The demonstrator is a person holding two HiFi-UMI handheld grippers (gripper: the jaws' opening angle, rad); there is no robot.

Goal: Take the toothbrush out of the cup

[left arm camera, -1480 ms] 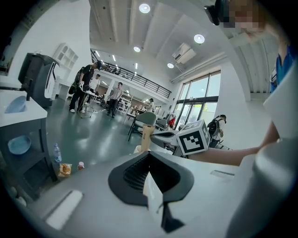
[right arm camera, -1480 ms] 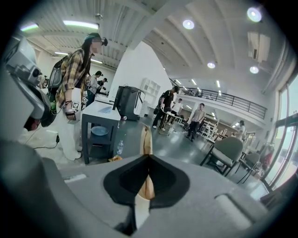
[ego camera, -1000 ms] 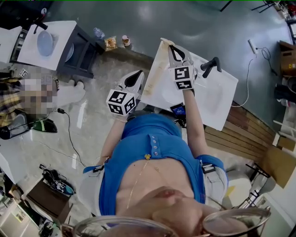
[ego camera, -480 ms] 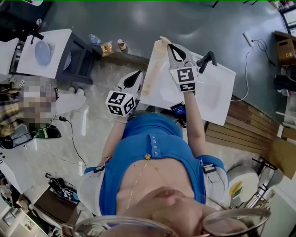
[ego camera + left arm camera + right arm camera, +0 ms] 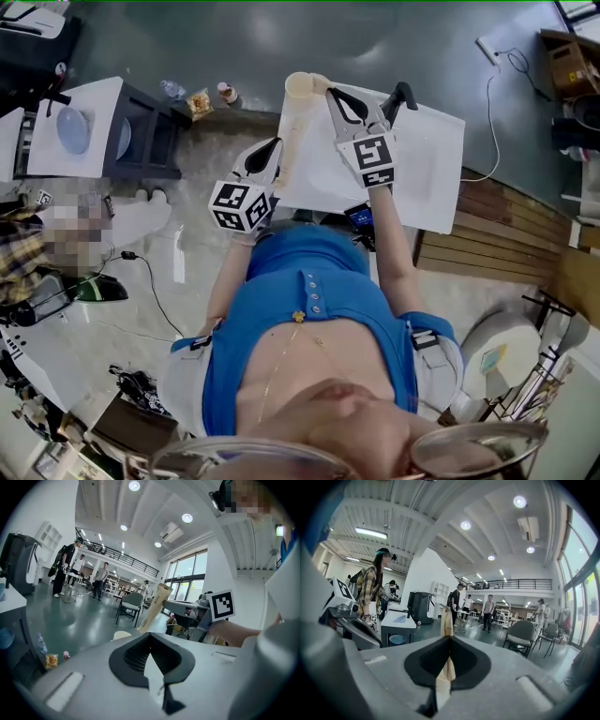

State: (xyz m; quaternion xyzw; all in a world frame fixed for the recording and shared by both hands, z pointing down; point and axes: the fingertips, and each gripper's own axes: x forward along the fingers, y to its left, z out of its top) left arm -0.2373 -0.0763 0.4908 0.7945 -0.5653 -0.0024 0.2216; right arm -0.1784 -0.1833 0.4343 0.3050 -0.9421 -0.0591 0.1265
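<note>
Toothbrush (image 5: 292, 131) shows only as a long, tan, matte paper-like sleeve with small dark print, leaning along the left edge of the flat white tabletop (image 5: 427, 159). The right gripper (image 5: 329, 92) pinches its far end between black jaws. The left gripper (image 5: 274, 144), its ribbed jaws pressed together on nothing, sits just left of it

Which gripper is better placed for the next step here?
Right. The right gripper is shut on the long beige item, so it can simply lift. The left gripper is shut on nothing, off to the side.
</note>
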